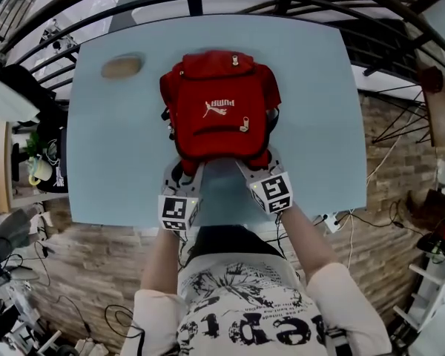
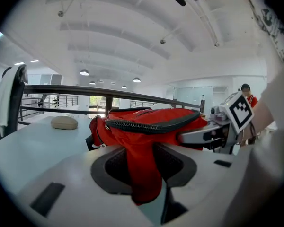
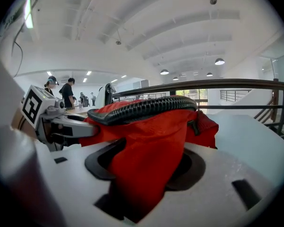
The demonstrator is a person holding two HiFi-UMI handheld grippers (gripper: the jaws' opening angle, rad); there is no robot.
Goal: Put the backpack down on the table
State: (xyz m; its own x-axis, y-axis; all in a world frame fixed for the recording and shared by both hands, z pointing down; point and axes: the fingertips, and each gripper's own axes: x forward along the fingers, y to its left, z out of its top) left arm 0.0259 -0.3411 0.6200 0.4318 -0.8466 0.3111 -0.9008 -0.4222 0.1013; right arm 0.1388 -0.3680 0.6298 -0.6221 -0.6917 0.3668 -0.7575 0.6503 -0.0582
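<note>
- Looking down at the red backpack (image 1: 219, 110) lying flat on the pale blue tabletop (image 1: 319, 124), front pocket and white logo facing up, near edge close to the person.
- Finds both claws at that near edge, side by side, pointing away from the person, tips tucked under the backpack's rim.
- Shows the left claw (image 2: 143, 171) released: jaws parted, a fold of red fabric hanging loosely between the dark pads, a sliver of tabletop visible beneath it.
- Shows the right claw (image 3: 144, 167) likewise released, jaws parted, a thicker fold of the same fabric lying between them.
- Catches a black zipper band running across the top of the backpack in both gripper views.
- Places a beige oval object (image 1: 122, 67) on the tabletop well apart from the backpack, toward the far left corner.
- Takes in a dark railing (image 2: 132, 96) behind the tabletop and a few people (image 3: 67, 94) standing far off in the right gripper view.
</note>
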